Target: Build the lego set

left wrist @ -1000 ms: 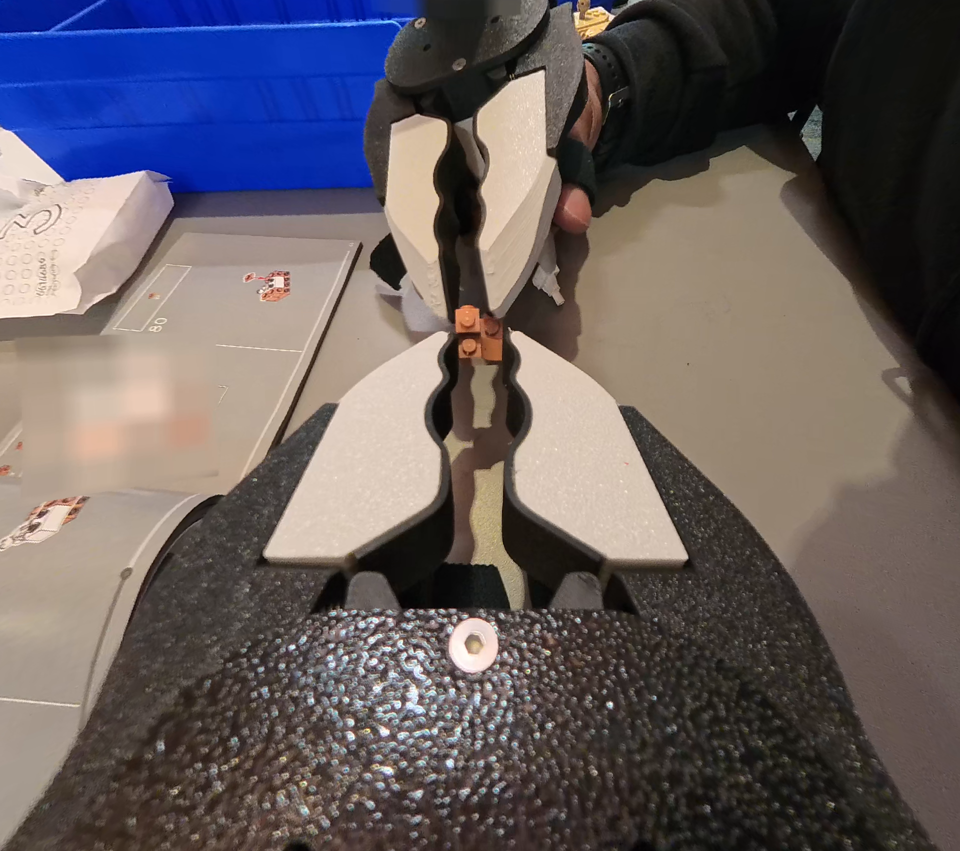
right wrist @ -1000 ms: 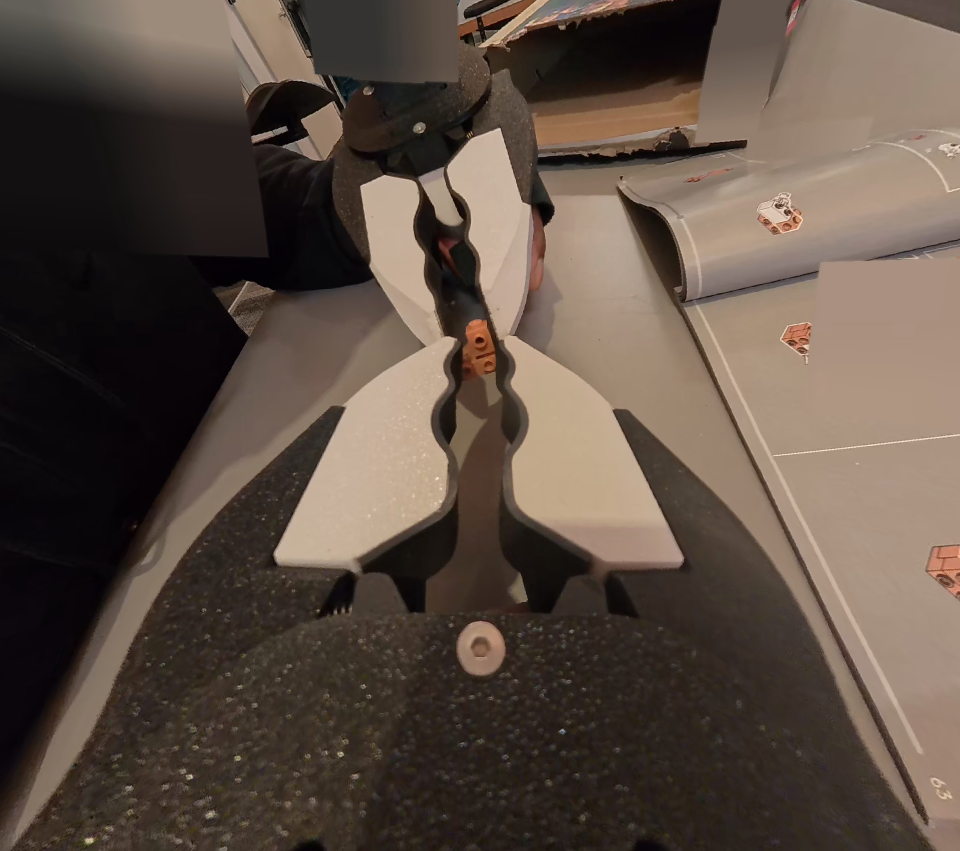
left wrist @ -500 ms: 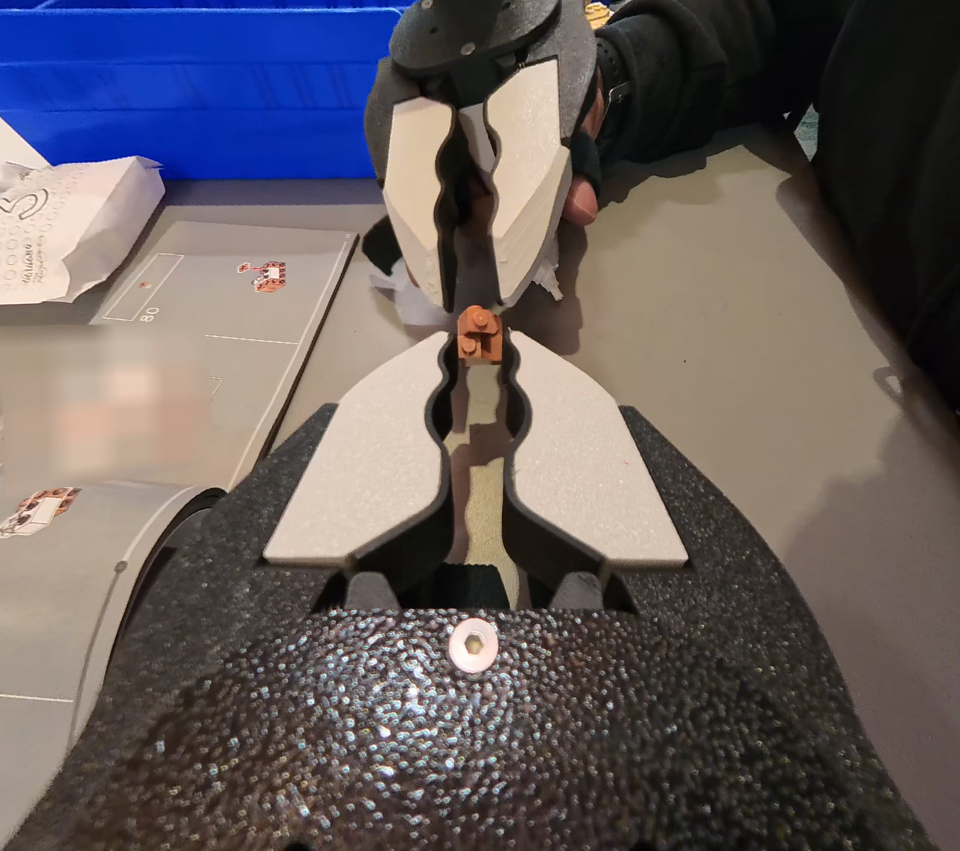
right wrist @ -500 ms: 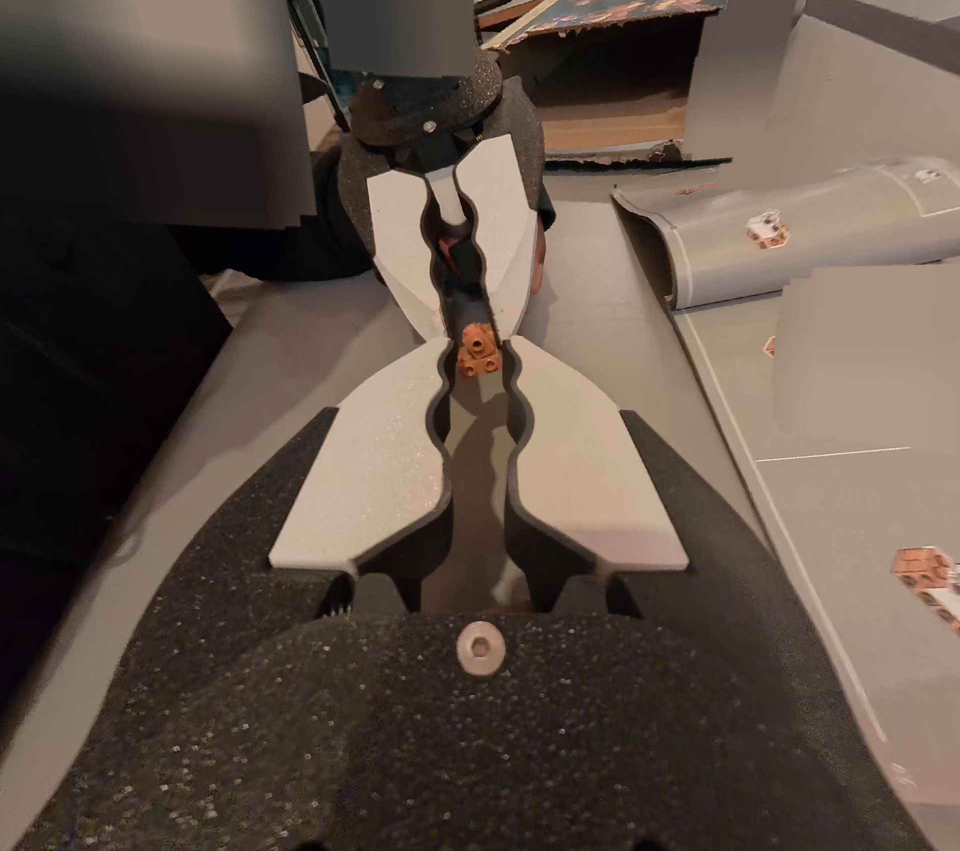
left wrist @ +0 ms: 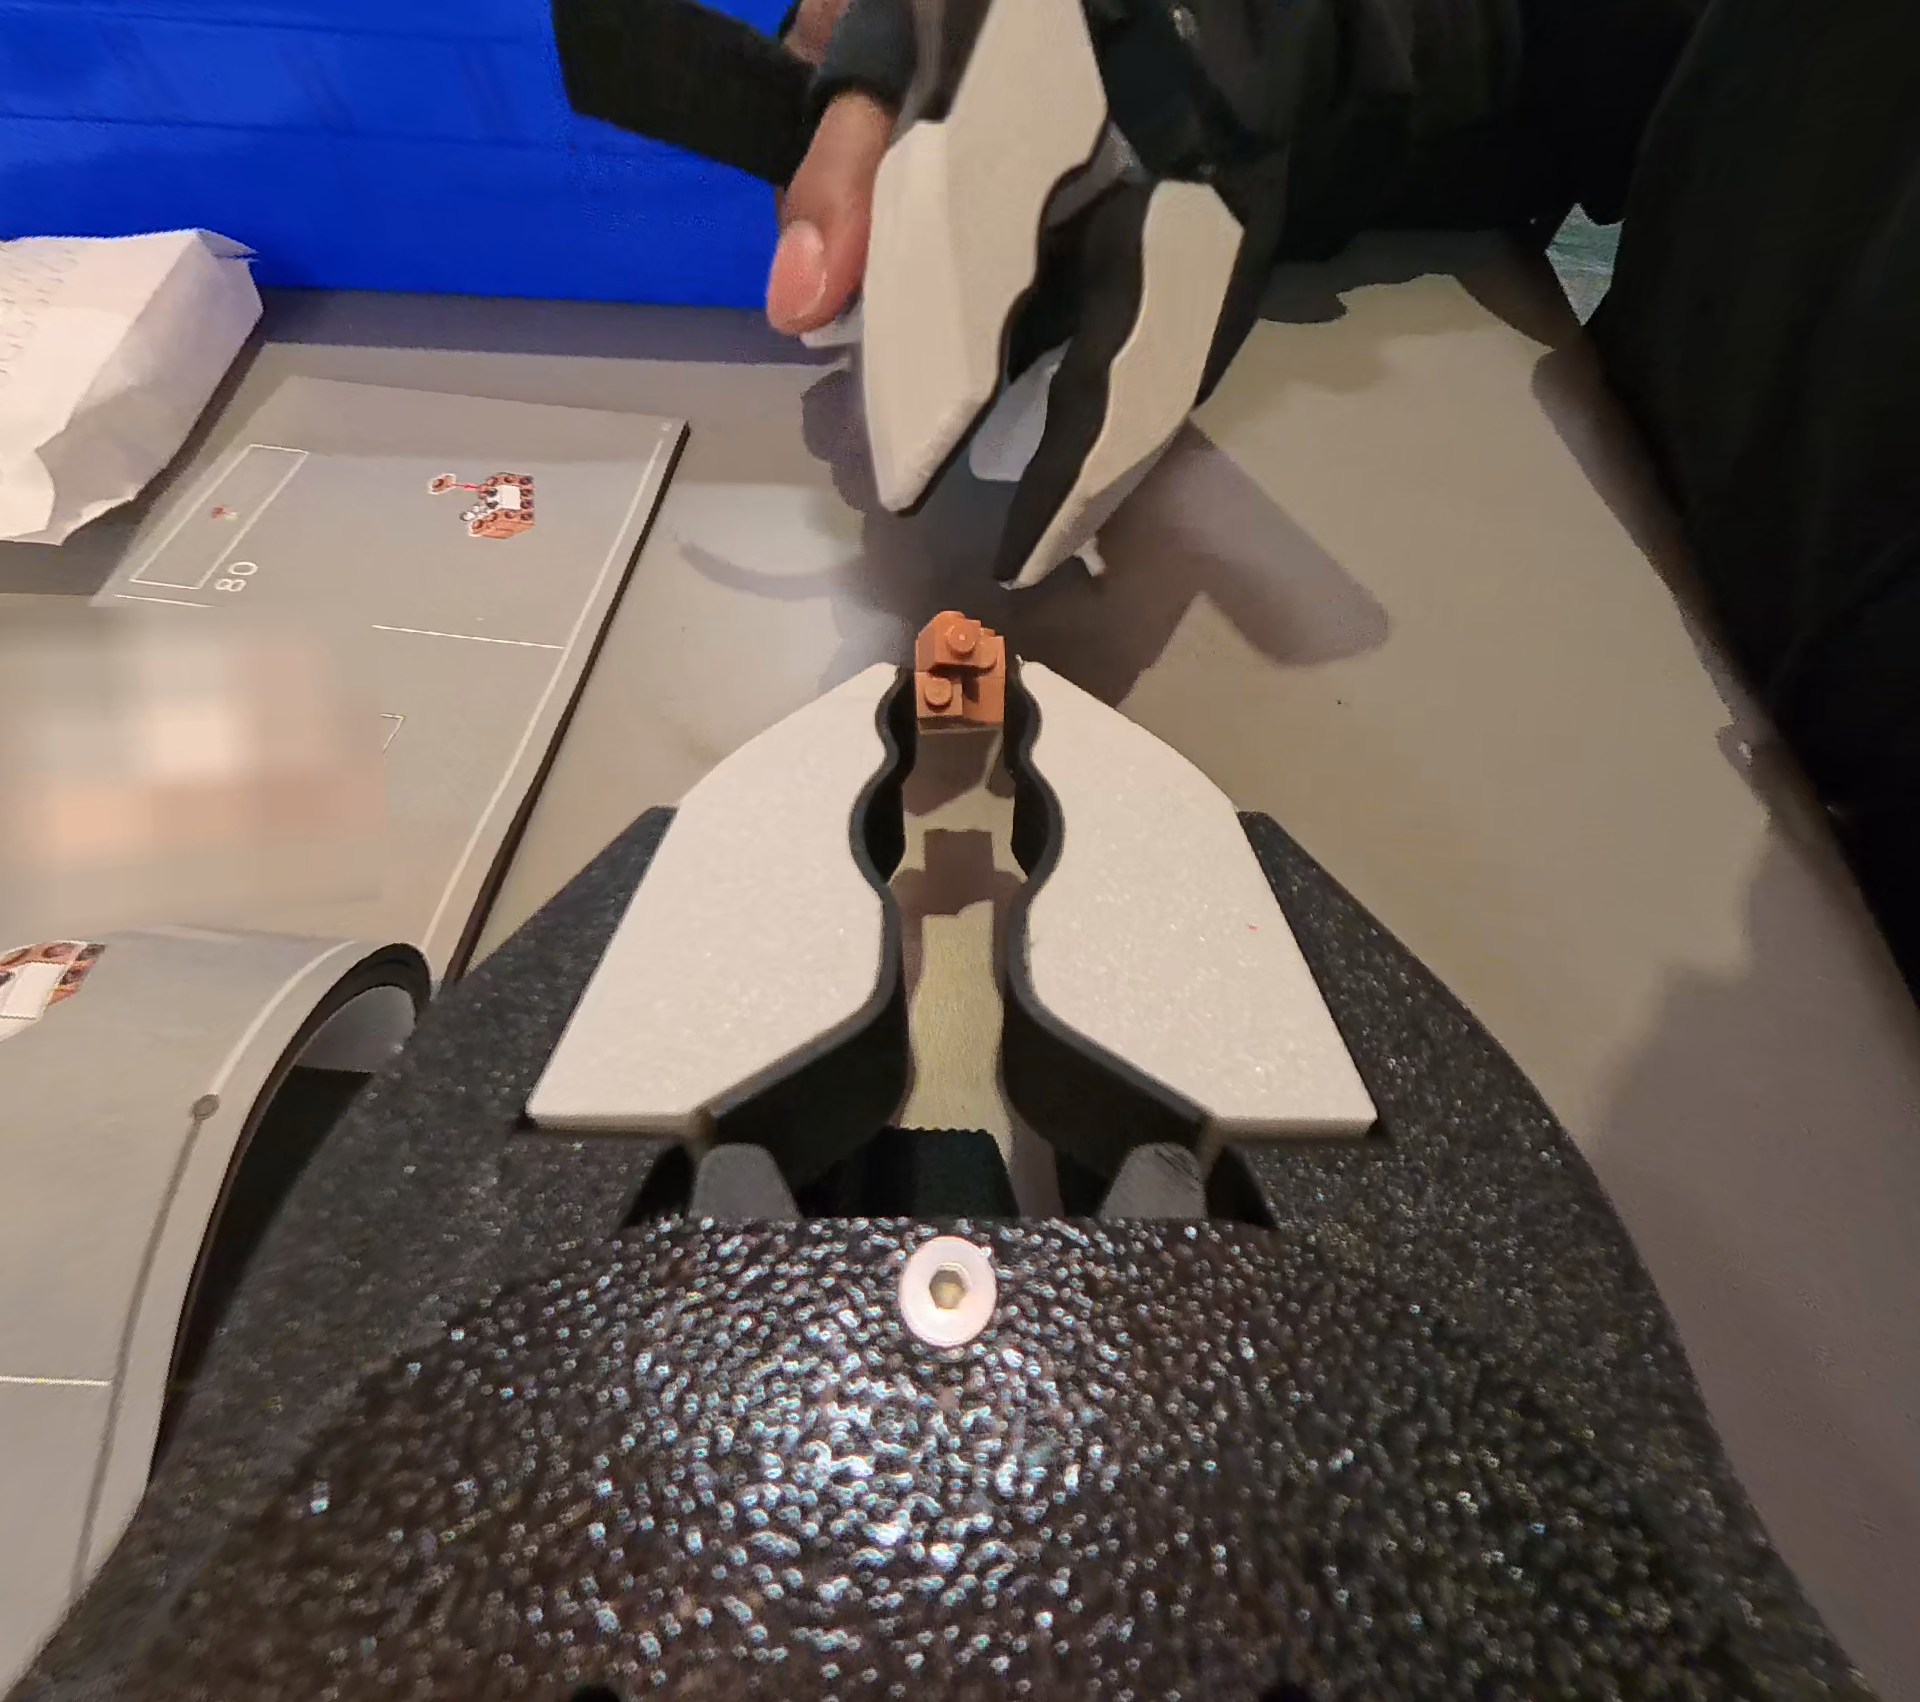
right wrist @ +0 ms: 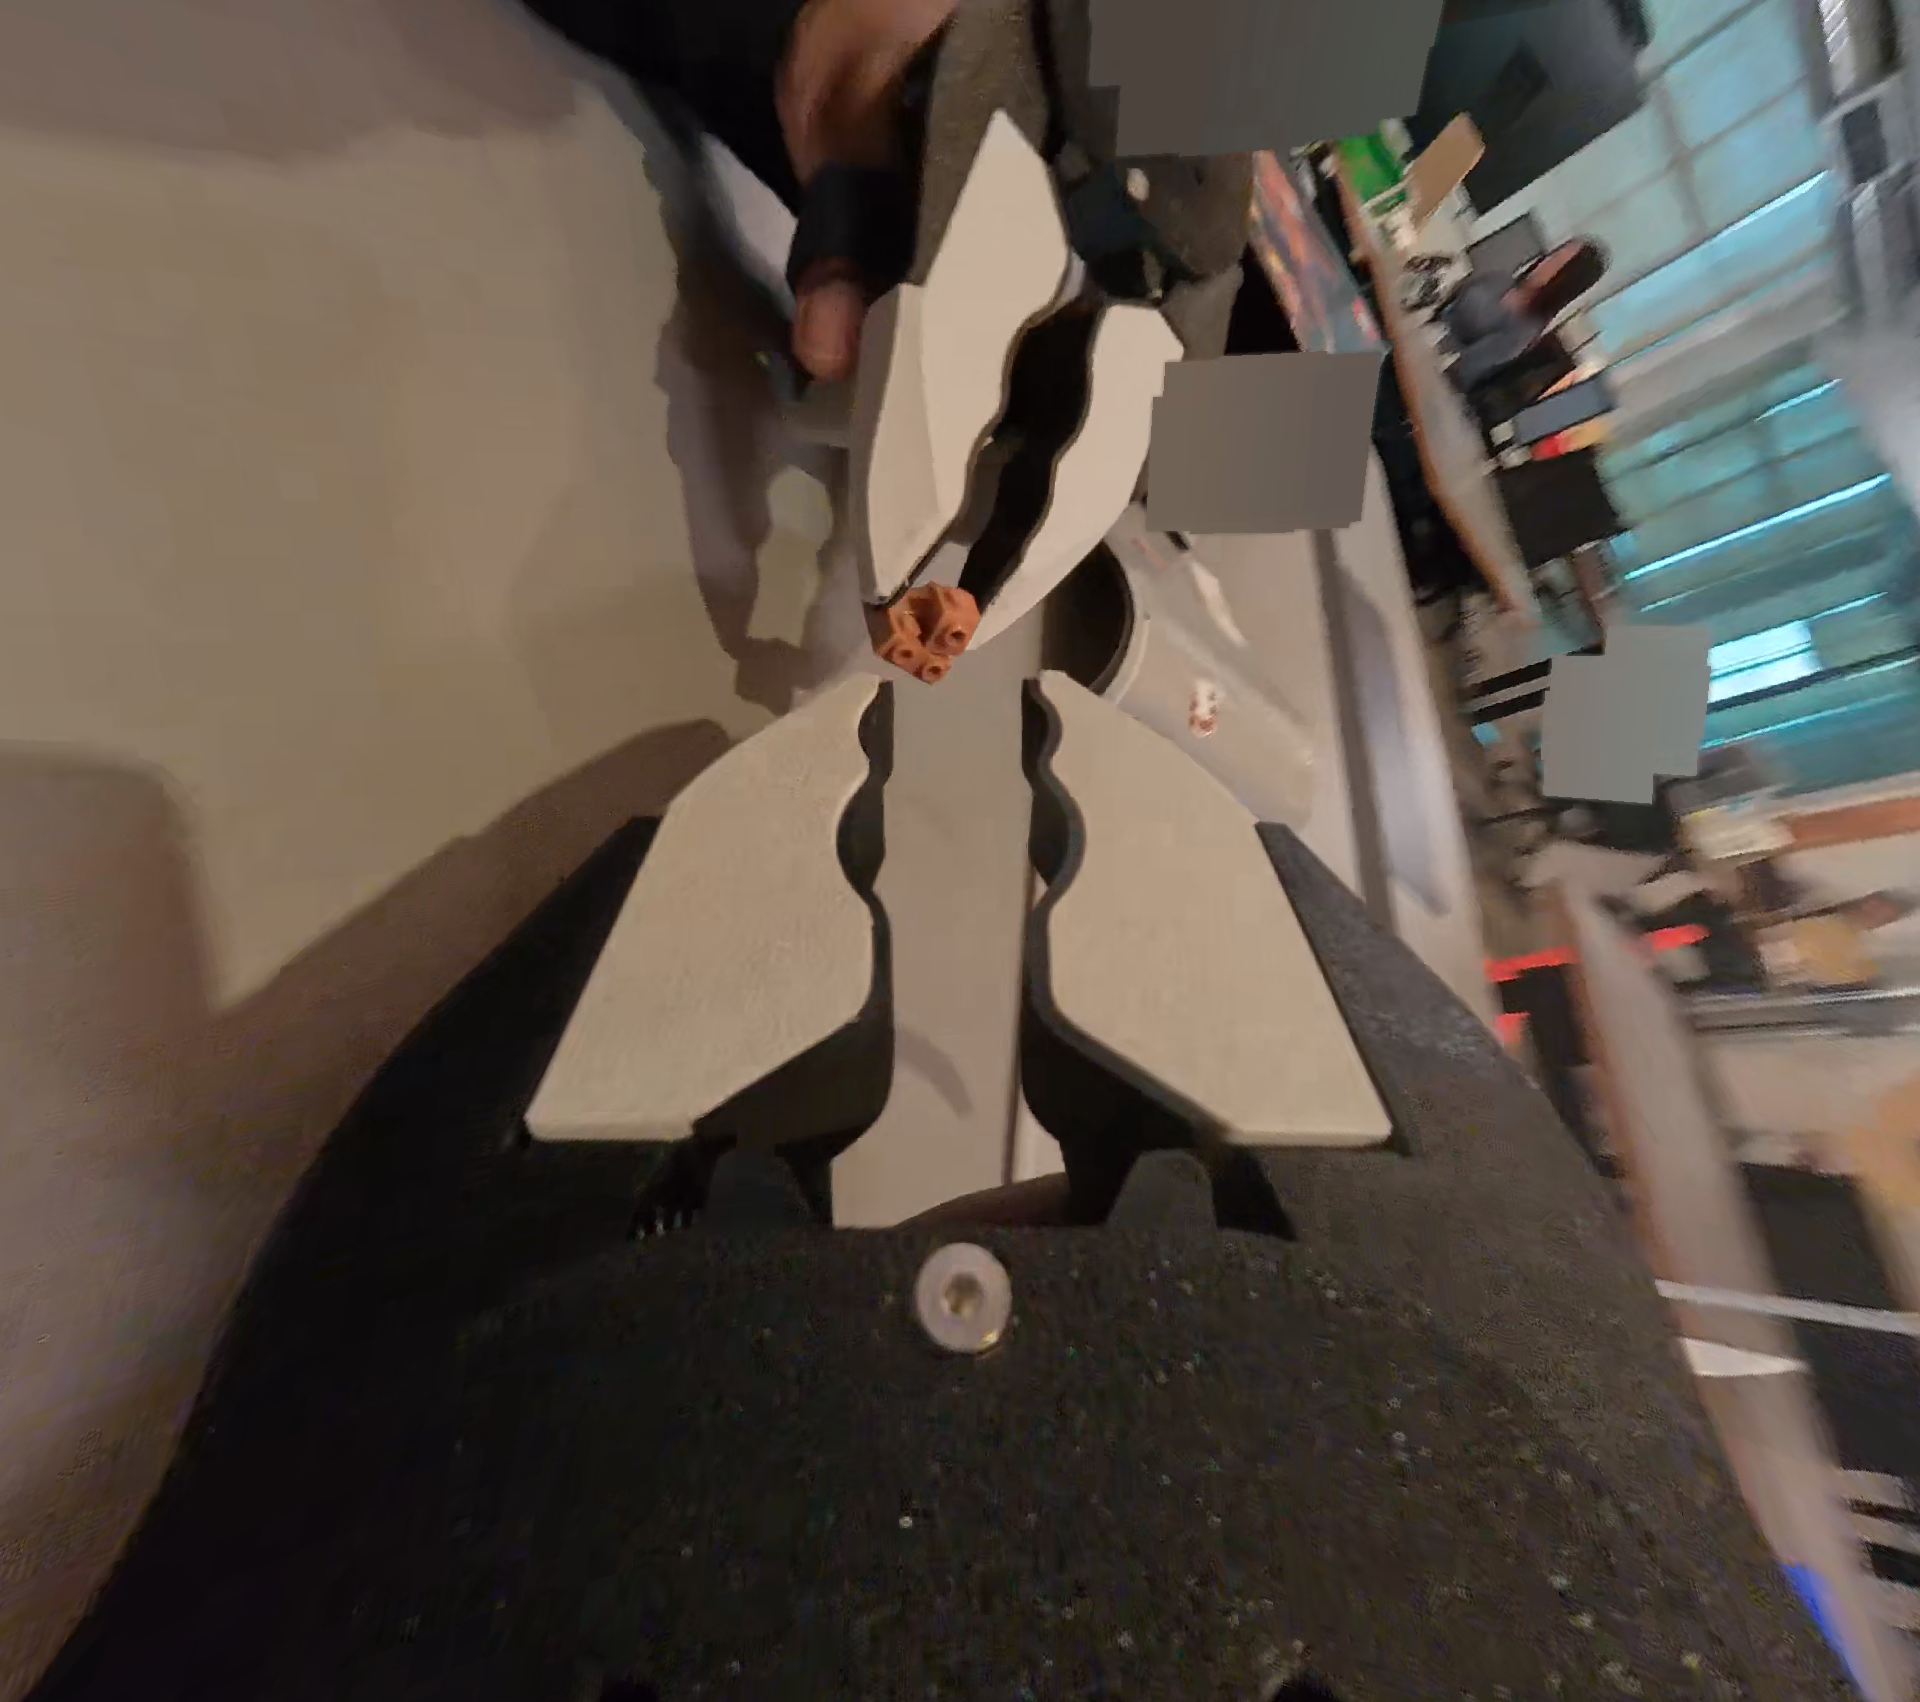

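My left gripper (left wrist: 961,691) is shut on a small brown brick assembly (left wrist: 958,673) with studs, pinched at the fingertips above the grey table (left wrist: 1455,821). The same assembly (right wrist: 925,634) shows in the right wrist view at the tips of the left gripper (right wrist: 935,603). My right gripper (right wrist: 954,696) is open and empty, just short of the assembly and not touching it. In the left wrist view the right gripper (left wrist: 971,535) hangs tilted beyond the assembly, jaws apart, held by a hand in a black sleeve.
Blue plastic bins (left wrist: 364,42) stand along the back left. A grey instruction booklet (left wrist: 364,572) lies open at the left, with a curled page (left wrist: 156,1081) near me. A crumpled white paper bag (left wrist: 94,364) lies at the far left. My two grippers' fingertips are within a few centimetres of each other.
My right gripper opened, let go of the brown assembly and drew back, tilting to the side. My left gripper kept its hold on the assembly.
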The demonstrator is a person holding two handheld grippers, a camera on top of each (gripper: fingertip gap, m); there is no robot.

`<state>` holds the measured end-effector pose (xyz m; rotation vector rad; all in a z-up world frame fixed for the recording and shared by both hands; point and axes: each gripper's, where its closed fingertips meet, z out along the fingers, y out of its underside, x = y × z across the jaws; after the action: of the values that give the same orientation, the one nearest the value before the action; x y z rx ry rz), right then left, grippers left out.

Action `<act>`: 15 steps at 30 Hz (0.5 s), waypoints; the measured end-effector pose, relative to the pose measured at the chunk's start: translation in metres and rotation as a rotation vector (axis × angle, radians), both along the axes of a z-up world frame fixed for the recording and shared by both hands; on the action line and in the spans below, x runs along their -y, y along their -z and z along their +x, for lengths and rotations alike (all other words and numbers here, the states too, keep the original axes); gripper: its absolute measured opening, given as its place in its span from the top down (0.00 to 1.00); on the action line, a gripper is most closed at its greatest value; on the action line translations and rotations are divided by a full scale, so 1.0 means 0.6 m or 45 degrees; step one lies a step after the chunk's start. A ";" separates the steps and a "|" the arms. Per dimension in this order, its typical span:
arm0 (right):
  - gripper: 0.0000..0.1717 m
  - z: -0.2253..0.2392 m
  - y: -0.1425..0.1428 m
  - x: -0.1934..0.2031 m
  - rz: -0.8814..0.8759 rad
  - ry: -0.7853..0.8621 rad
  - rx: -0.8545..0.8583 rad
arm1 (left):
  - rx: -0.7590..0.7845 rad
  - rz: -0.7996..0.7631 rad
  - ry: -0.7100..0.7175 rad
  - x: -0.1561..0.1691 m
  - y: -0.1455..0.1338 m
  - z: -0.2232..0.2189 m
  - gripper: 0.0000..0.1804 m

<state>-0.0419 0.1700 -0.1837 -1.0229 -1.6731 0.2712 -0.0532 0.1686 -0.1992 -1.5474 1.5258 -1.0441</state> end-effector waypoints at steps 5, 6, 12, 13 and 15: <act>0.83 -0.011 -0.002 0.003 0.380 -0.025 0.091 | -0.004 -0.019 0.016 0.005 -0.003 -0.001 0.91; 0.83 -0.013 -0.003 0.004 0.430 -0.031 0.102 | -0.004 -0.023 0.020 0.006 -0.004 -0.001 0.91; 0.82 -0.020 0.001 0.008 0.593 -0.066 0.151 | 0.002 -0.079 0.033 0.009 -0.006 -0.002 0.91; 0.82 -0.021 0.004 0.008 0.606 -0.071 0.161 | 0.005 -0.096 0.035 0.010 -0.006 -0.003 0.91; 0.82 -0.023 0.009 0.009 0.609 -0.080 0.163 | 0.003 -0.128 0.036 0.010 -0.004 -0.003 0.91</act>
<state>-0.0557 0.1648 -0.1889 -0.6384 -1.7719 -0.1551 -0.0551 0.1625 -0.1968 -1.5958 1.5182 -1.1544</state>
